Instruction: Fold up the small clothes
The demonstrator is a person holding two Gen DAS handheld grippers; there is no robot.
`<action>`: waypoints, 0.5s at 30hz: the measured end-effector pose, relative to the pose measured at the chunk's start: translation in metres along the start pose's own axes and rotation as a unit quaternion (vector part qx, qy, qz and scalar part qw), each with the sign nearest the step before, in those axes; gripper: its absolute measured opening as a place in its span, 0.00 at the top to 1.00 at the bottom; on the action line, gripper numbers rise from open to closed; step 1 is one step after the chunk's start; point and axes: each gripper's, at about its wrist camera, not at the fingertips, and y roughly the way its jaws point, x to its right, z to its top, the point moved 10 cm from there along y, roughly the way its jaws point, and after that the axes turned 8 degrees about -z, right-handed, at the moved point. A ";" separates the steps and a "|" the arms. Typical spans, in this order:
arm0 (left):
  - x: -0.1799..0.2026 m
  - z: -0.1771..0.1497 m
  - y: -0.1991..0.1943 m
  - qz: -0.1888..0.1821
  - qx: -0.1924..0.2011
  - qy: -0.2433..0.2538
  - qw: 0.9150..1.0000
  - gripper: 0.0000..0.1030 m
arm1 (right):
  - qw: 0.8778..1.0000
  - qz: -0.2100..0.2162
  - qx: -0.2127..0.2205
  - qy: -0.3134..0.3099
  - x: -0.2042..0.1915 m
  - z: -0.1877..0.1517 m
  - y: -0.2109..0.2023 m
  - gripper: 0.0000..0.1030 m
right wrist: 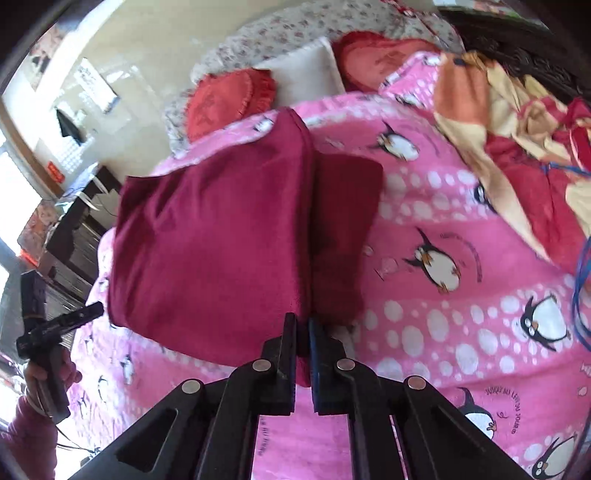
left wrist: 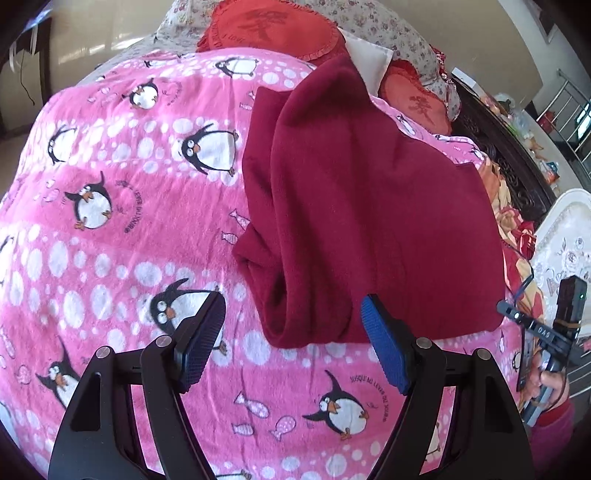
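Observation:
A dark red garment (left wrist: 362, 206) lies partly folded on the pink penguin blanket (left wrist: 110, 206). My left gripper (left wrist: 291, 339) is open and empty, just in front of the garment's near edge. In the right wrist view my right gripper (right wrist: 303, 332) is shut on the near edge of the garment (right wrist: 214, 251), where one layer folds over a narrower part at the right. The right gripper also shows at the right edge of the left wrist view (left wrist: 554, 325), and the left gripper at the left edge of the right wrist view (right wrist: 44, 332).
Red heart-shaped cushions (left wrist: 273, 29) and a white pillow (right wrist: 306, 74) lie at the head of the bed. A crumpled orange and red quilt (right wrist: 517, 122) lies at the right. A blue cord (right wrist: 580, 288) hangs at the right edge.

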 end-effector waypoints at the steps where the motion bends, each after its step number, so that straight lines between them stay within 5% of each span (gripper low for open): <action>1: -0.001 0.001 0.004 -0.001 -0.003 -0.001 1.000 0.26 | 1.000 -0.003 -0.003 -0.004 -0.001 -0.002 0.003 0.95; 2: -0.001 0.001 0.009 -0.001 -0.010 0.002 1.000 0.27 | 1.000 -0.005 -0.001 -0.009 -0.004 -0.002 0.003 0.95; 5: 0.000 -0.001 0.020 -0.009 -0.030 0.013 0.999 0.50 | 1.000 0.004 0.002 -0.016 -0.013 0.003 -0.002 0.95; 7: -0.001 0.000 0.024 -0.001 -0.037 0.021 0.999 0.73 | 1.000 0.004 0.001 -0.020 -0.014 0.004 -0.002 0.95; 9: -0.002 0.002 0.026 -0.005 -0.039 0.021 0.999 0.83 | 1.000 0.006 -0.002 -0.012 -0.012 0.004 0.000 0.95; 15: -0.005 0.007 0.000 -0.010 -0.027 0.058 0.998 0.93 | 1.000 0.001 -0.005 -0.012 -0.007 0.002 0.000 0.95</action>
